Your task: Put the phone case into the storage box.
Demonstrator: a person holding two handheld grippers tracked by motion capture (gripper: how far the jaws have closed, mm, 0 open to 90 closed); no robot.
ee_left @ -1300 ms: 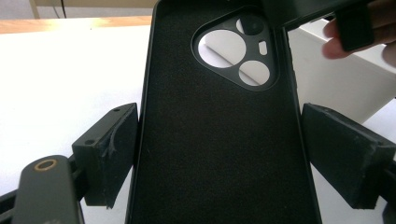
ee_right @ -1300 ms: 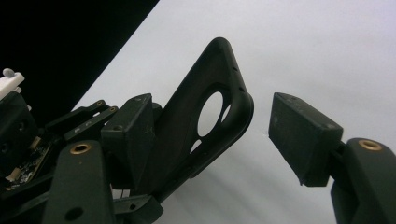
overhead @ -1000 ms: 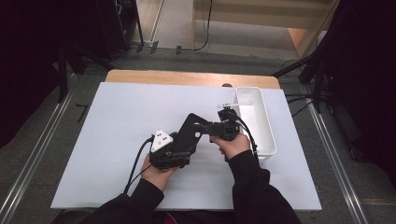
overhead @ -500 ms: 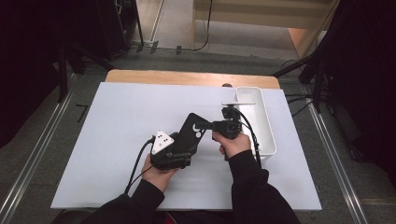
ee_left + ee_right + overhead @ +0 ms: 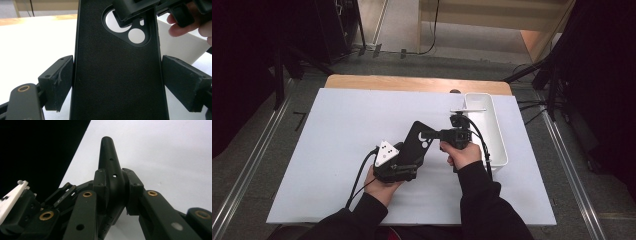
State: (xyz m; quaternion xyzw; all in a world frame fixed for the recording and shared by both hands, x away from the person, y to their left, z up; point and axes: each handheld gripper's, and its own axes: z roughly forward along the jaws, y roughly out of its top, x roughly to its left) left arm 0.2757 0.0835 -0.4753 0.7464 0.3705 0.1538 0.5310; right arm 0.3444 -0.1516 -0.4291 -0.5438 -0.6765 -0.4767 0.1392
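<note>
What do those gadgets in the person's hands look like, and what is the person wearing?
Both are black. The left gripper carries a grey three-cornered plate with dark dots, and a black cable trails from it. The right gripper has brass-coloured pivot rings on its jaws. The person wears black long sleeves.

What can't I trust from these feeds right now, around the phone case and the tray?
- Phone case, left gripper view: lower end cut off by the bottom edge.
- Right gripper, its own view: the case's face is hidden; just one edge is seen.
- White tray, high view: the small item at its far end is too small to identify.
</note>
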